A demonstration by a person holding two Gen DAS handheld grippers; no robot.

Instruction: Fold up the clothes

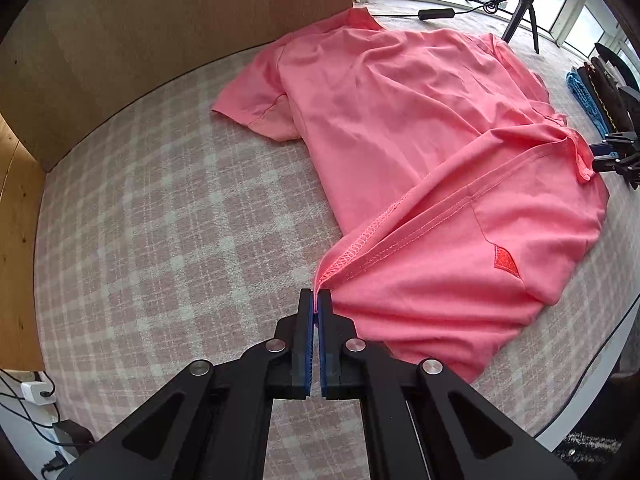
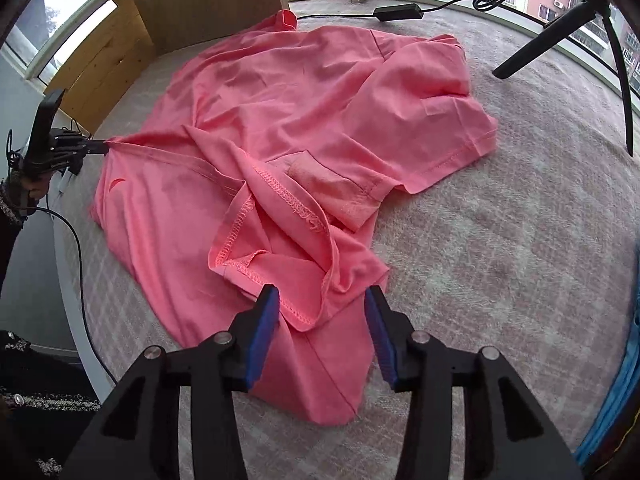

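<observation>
**Mei:** On the checked worktop cover (image 1: 160, 208) lies the pink T-shirt (image 1: 400, 120), spread out and creased. Where do you have it?

**Ravi:** From the left wrist view it fills the stretch from 12 to 4 o'clock. One short sleeve (image 1: 256, 108) points to 10 o'clock, lying flat near the wooden panel (image 1: 160, 40).

**Mei:** And the left tool (image 1: 317, 300)?

**Ravi:** Pinched tight on the shirt's stitched hem, right at a corner. The hem runs taut from its blue pads toward 2 o'clock, lifted a little off the rest of the cloth.

**Mei:** From the right wrist view I see that same tool at 9 o'clock, a hand (image 2: 38, 188) around its grip, the hem drawn straight from it.

**Ravi:** What about the right tool (image 2: 322, 300)?

**Mei:** Its jaws stand partly apart, about half-wide. A bunched fold of hem, with overlock stitching showing, lies between the blue pads, but neither pad presses on it. The left pad is just beside the fold's edge; the right pad is clear of the cloth.

**Ravi:** Anything else around?

**Mei:** A black tripod (image 2: 568, 36) stands at 1 o'clock, well apart from the shirt, and a black power adapter (image 2: 398, 11) with its cable lies at 12 o'clock by the window.
</observation>
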